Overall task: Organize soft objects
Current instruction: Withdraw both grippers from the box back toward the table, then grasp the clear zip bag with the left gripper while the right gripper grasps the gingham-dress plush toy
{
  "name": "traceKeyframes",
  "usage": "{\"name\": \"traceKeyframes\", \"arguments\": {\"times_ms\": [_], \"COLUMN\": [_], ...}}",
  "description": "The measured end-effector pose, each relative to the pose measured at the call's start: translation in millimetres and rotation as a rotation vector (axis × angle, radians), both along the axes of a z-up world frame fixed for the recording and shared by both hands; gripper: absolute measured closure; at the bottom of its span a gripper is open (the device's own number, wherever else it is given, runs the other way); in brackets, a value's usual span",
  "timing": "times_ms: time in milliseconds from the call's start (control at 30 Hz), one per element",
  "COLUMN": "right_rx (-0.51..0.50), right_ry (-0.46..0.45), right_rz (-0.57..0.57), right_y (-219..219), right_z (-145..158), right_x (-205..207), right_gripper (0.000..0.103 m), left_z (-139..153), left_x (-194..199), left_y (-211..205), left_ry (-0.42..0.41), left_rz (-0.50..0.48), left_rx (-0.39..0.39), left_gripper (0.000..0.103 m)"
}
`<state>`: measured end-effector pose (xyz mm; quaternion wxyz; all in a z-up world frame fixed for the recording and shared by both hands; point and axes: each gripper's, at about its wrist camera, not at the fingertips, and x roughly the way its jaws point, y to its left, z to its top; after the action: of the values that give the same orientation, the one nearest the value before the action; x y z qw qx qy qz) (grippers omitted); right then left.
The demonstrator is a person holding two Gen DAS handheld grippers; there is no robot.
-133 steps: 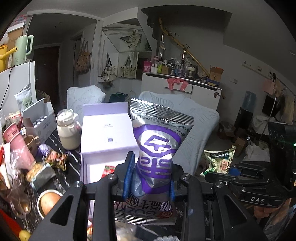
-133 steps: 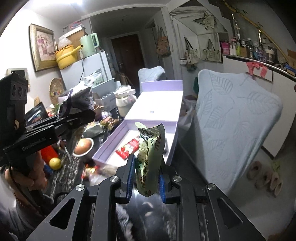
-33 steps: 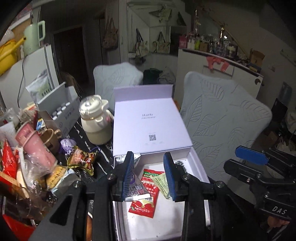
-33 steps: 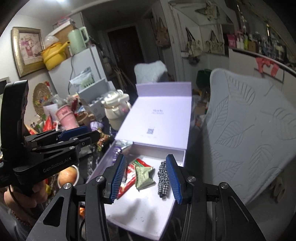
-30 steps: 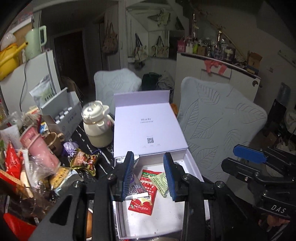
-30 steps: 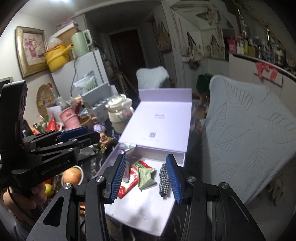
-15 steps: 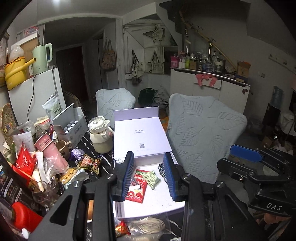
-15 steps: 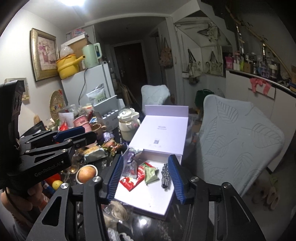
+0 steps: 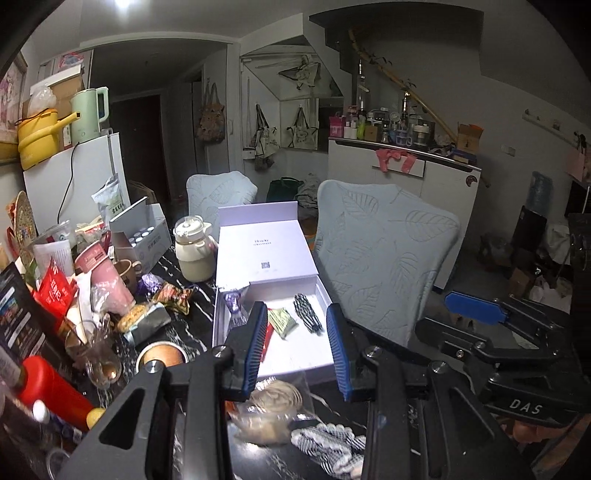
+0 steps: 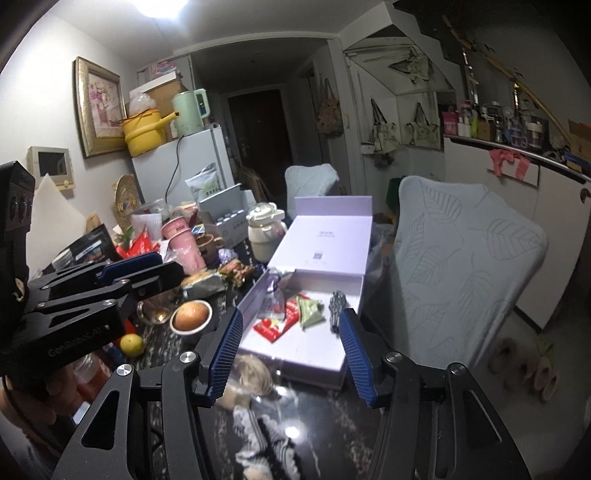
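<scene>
We saw a dim room lit mainly by one ceiling lamp (image 10: 162, 5), blown out white at the top left of the right wrist view and at the top edge of the left. Its glare fell as a bright spot on the glossy black table (image 10: 291, 432). The doorway (image 9: 147, 122) in the upper middle stayed dark. Both views bowed strongly, with black corners. The nearest items at the bottom edge were soft and smeared, as was the bottom left.
</scene>
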<state>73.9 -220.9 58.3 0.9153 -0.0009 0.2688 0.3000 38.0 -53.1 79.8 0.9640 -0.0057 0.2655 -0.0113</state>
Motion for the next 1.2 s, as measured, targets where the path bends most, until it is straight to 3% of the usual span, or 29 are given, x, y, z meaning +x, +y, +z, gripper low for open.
{"name": "traceKeyframes", "arguments": {"times_ms": [500, 933, 1200], "right_rx": [-0.061, -0.093, -0.128], "right_ry": [0.005, 0.113, 0.177], "right_rz": [-0.028, -0.038, -0.036], "right_y": [-8.2, -12.6, -7.4], "right_z": [-35.6, -96.0, -123.9], "right_x": [-45.5, -54.8, -55.2], "right_gripper": [0.043, 0.043, 0.043], "left_z": [-52.1, -124.1, -152.7], "left_x": [-37.0, -43.2, -42.5], "left_y": [-12.3, -0.7, 13.2], "left_ry": [0.098, 0.251, 0.287], "left_rz": [-0.039, 0.033, 0.092], "left_rx": [-0.034, -0.071, -0.069], "left_gripper": [0.07, 0.07, 0.07]}}
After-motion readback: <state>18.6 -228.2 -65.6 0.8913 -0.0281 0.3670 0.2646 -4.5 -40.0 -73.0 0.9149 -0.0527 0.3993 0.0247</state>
